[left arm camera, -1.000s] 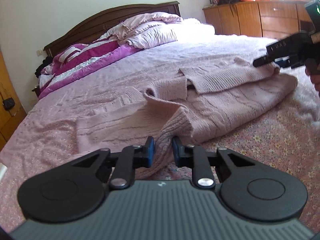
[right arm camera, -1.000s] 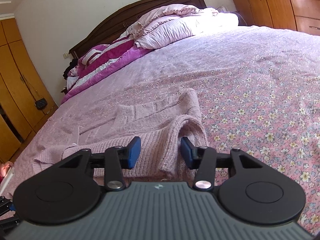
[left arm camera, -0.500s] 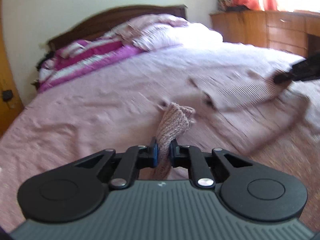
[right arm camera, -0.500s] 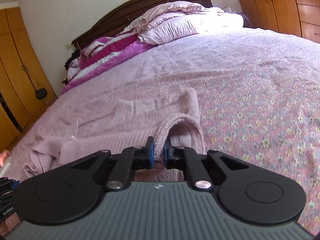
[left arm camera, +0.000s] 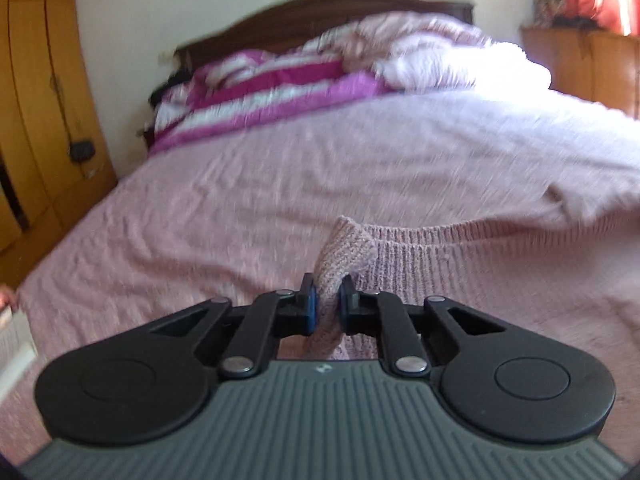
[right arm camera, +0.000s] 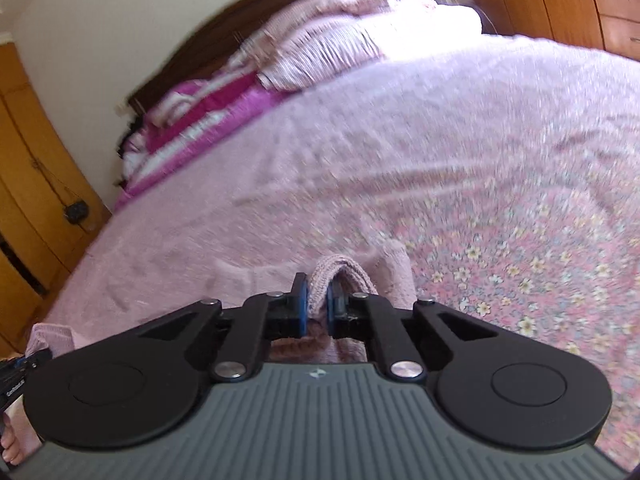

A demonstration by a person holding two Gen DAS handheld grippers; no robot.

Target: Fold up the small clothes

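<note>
Pink knitted sweater [left arm camera: 420, 256] is spread on the bed [left arm camera: 240, 184], near its foot and well apart from the headboard [left arm camera: 320, 12]. A bunched fold is pinched by the left gripper [left arm camera: 328, 304]; another is clamped in the right gripper [right arm camera: 317, 304], fingers narrow.

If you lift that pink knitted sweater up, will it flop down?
Probably. The pink knitted sweater bunches into soft folds where the left gripper and right gripper pinch it, so it should sag between them. The fuzzy knit likely won't slip.
</note>
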